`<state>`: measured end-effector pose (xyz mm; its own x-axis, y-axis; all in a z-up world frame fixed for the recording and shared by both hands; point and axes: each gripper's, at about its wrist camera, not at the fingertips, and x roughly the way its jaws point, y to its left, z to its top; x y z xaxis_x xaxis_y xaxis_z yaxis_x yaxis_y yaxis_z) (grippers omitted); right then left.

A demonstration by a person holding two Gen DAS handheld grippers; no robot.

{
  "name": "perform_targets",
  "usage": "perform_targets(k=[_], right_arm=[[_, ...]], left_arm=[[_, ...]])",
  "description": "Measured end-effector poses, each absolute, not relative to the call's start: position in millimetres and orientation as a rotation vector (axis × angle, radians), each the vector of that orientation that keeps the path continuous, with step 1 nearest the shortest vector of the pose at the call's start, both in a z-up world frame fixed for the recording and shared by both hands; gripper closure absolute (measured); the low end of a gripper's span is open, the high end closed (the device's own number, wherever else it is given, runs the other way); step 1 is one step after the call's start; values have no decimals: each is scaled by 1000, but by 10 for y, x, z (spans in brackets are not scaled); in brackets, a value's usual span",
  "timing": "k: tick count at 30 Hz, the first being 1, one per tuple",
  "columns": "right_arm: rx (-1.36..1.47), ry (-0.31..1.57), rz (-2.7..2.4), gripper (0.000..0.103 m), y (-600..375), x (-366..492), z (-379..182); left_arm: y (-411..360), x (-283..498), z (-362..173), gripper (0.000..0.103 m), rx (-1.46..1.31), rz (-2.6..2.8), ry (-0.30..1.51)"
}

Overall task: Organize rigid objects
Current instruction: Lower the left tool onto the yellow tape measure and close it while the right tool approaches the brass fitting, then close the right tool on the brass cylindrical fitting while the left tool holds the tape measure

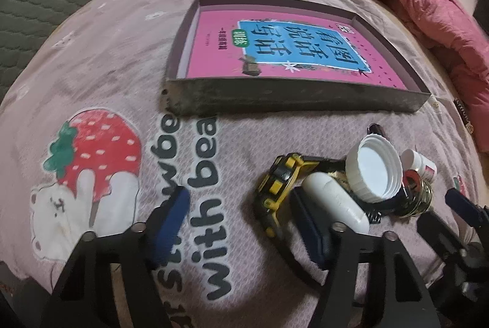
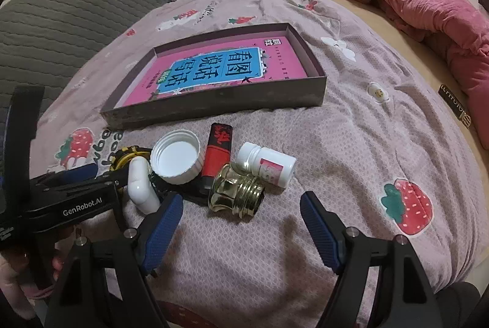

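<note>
Both tongs stand spread: left tongs (image 1: 241, 210) beside the white capsule (image 1: 336, 201), right tongs (image 2: 241, 221) near the brass fitting (image 2: 237, 192). Shallow box (image 2: 214, 106) holds a pink book (image 2: 214, 74).

Left claw (image 1: 240, 224): black plastic frame, triangular cut-outs, blue ribbed finger pads (image 1: 172, 216), silver screw heads at pivots. Side housing reads "GenRobot.AI" in white. Right claw (image 2: 241, 224): same build, black arms w/ blue textured pads, silver screws. Bare-skinned hand (image 2: 18, 282) visible at lower left, right-wrist view.
</note>
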<state>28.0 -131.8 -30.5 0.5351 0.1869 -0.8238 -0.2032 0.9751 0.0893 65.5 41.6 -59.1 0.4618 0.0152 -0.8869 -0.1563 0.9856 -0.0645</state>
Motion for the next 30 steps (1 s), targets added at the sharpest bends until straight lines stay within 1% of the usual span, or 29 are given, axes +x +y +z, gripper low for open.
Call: perform_targets(k=[1, 4, 6, 7, 8, 9, 17, 19, 21, 24, 27, 30], right_arm=[[-12, 985, 235, 25, -1312, 287, -318], [-16, 996, 238, 25, -1297, 291, -345], [-11, 999, 233, 25, -1306, 294, -356], [-6, 999, 228, 25, -1319, 300, -359], [1, 1000, 221, 25, -1333, 305, -362], [9, 1000, 216, 25, -1351, 309, -361], [101, 1038, 187, 25, -1438, 385, -397], [115, 1042, 178, 28, -1426, 403, -399], [121, 1031, 165, 34, -1420, 410, -383], [101, 1046, 154, 38, -1413, 426, -414], [114, 1085, 155, 39, -1427, 435, -494], [107, 1085, 153, 40, -1424, 435, -505]], left_arm=[[407, 677, -602, 39, -141, 101, 1091], [373, 698, -606, 48, -130, 83, 1086], [337, 717, -603, 60, -119, 60, 1086], [318, 727, -604, 64, -120, 46, 1090], [304, 731, -605, 72, -122, 33, 1093], [284, 736, -605, 78, -119, 22, 1094], [183, 814, -624, 79, -61, 18, 1105], [178, 836, -623, 79, -61, 20, 1106], [188, 831, -627, 79, -68, 17, 1106], [208, 832, -638, 79, -77, 11, 1104], [218, 840, -644, 79, -86, 11, 1105], [234, 835, -650, 79, -95, 11, 1106]])
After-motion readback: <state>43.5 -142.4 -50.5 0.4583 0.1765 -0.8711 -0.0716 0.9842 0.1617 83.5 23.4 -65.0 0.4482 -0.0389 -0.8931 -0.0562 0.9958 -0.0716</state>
